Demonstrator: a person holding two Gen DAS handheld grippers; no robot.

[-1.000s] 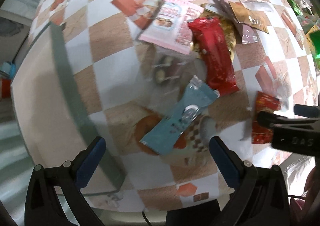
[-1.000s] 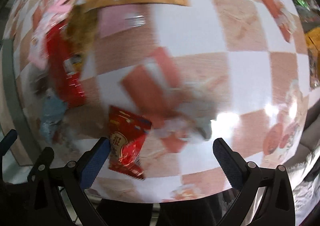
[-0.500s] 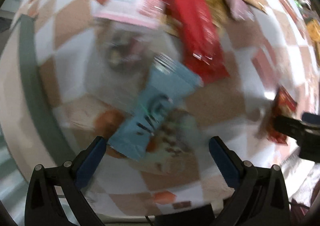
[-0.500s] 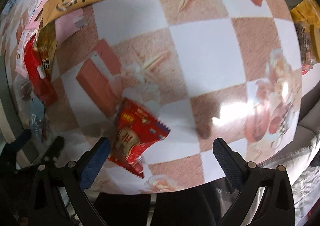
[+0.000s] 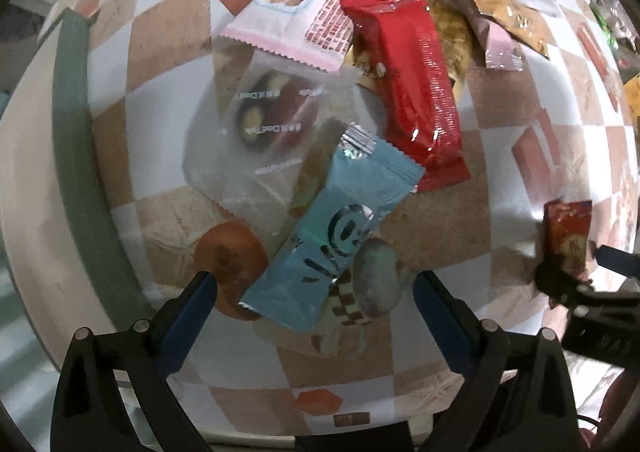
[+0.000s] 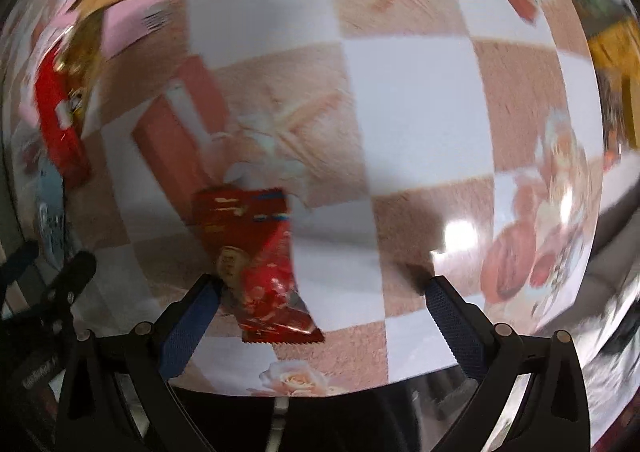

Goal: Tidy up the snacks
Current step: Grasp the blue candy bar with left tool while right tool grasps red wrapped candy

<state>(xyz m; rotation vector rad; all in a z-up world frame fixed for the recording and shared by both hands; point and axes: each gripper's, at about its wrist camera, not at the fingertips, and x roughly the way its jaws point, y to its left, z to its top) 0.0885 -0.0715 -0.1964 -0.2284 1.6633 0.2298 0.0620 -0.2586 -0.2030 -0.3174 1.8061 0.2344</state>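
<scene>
Left claw (image 5: 314,298) had closed in on blue packet (image 5: 338,242); both claws spread, right claw (image 6: 320,302) near red packet (image 6: 258,264) at 7 o'clock. Sorting barely begun.

Bright overhead light glares off the glossy tablecloth (image 6: 460,232), fisheye edges bend, and the right wrist view smears with motion blur.

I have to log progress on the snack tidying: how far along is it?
Barely begun. No packet looks sorted: blue packet, long red packet and pink packet overlap in a loose pile. Both hand-held grippers, left and right, are open; a small red packet lies by the right's fingers.
</scene>
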